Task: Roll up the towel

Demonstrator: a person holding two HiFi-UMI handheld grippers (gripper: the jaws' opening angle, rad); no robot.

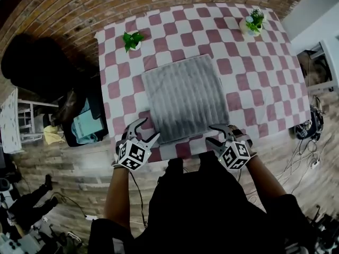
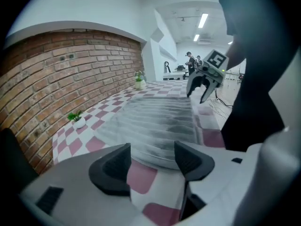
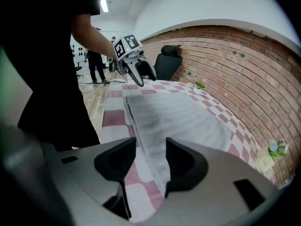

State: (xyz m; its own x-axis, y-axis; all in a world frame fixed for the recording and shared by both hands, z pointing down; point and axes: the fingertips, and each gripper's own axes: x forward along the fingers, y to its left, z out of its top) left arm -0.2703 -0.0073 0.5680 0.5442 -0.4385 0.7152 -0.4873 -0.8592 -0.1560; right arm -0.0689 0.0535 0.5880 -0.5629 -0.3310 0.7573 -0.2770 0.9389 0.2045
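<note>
Towel (image 1: pixel 183 97): grey, ribbed, lying flat and unrolled mid-counter (image 1: pixel 275 105), near edge toward the person; rolling not yet begun, by the look; left gripper (image 1: pixel 147 128): at near-left corner, jaws apart, nothing pinched, towel edge just ahead of them; right gripper (image 1: pixel 212 134): at near-right corner, jaws apart but narrower, empty, hem lined up betw. them

Risks (judgement): jaws may nip the checked cloth (image 1: pixel 122 89) along w/ the hem, dragging it & tipping a plant; uneven start, left vs right, would give a skewed, coned roll; a shallow pinch may let the thin hem slip out

Surface: pink-and-white checks over whole counter; small potted plant far-left (image 1: pixel 132 40), another far-right (image 1: pixel 253 21)

Room: brick wall (image 1: pixel 79 9) behind; wood floor (image 1: pixel 69 168); black chair (image 1: pixel 37 62) at left; cables (image 1: pixel 304 163) on floor at right
</note>
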